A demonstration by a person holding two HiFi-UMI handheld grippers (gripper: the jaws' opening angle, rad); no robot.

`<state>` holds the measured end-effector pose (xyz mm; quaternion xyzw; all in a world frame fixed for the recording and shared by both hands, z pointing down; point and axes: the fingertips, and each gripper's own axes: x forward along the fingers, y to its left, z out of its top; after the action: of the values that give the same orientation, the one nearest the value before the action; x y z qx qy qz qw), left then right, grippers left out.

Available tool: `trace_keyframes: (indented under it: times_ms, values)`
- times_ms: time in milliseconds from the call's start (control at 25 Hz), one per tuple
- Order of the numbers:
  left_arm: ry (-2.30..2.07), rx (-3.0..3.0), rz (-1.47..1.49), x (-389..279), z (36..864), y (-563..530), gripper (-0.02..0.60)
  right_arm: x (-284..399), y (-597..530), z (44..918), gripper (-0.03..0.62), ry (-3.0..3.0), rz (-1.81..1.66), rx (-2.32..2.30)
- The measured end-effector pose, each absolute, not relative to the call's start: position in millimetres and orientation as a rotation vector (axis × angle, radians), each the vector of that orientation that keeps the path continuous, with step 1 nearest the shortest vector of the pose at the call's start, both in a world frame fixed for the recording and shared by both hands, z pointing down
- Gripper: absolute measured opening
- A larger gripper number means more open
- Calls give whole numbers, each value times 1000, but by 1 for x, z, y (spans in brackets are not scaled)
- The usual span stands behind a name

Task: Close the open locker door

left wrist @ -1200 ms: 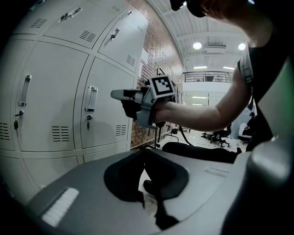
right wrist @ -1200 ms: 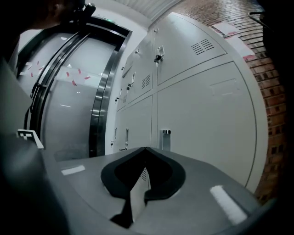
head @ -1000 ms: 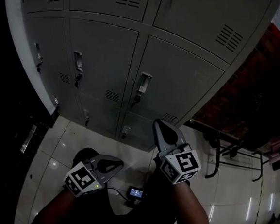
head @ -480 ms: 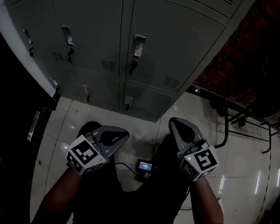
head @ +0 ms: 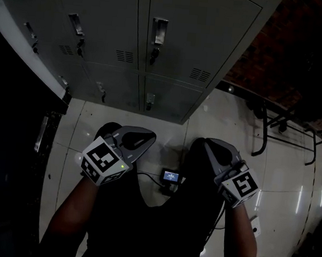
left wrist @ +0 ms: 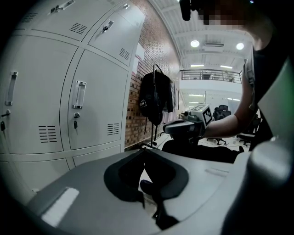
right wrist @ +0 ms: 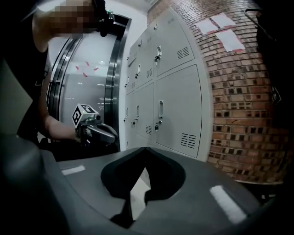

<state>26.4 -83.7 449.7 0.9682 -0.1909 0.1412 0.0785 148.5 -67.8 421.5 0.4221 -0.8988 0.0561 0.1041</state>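
The grey lockers [head: 157,46] fill the top of the head view, and every door I see on them sits flush, latches [head: 159,31] hanging down. Both grippers are held low over the tiled floor, apart from the lockers. My left gripper [head: 144,136] is shut with nothing in it, its marker cube at the near left. The right gripper [head: 209,145] is shut too and holds nothing. In the left gripper view the jaws [left wrist: 146,149] meet in front of the locker doors [left wrist: 87,105]. The right gripper view shows its jaws [right wrist: 146,149] closed, with the lockers [right wrist: 177,105] beyond.
A small device with a lit screen [head: 170,176] and its cable lie on the floor between the grippers. A brick wall [head: 279,62] and a metal chair frame [head: 273,129] stand right of the lockers. A black backpack [left wrist: 154,96] hangs by the wall. A dark doorway [head: 15,135] lies left.
Both grippers have dropped lower and nearer to me, away from the lockers. The head view has tilted down, so the lockers sit higher in the picture.
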Motion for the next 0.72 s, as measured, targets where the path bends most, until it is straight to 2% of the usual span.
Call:
trace_keyframes:
  times_ms: [720]
  values:
    - [-577,2903,442,30,456,-83,12,156,-59,426,2,-2721,210,1250]
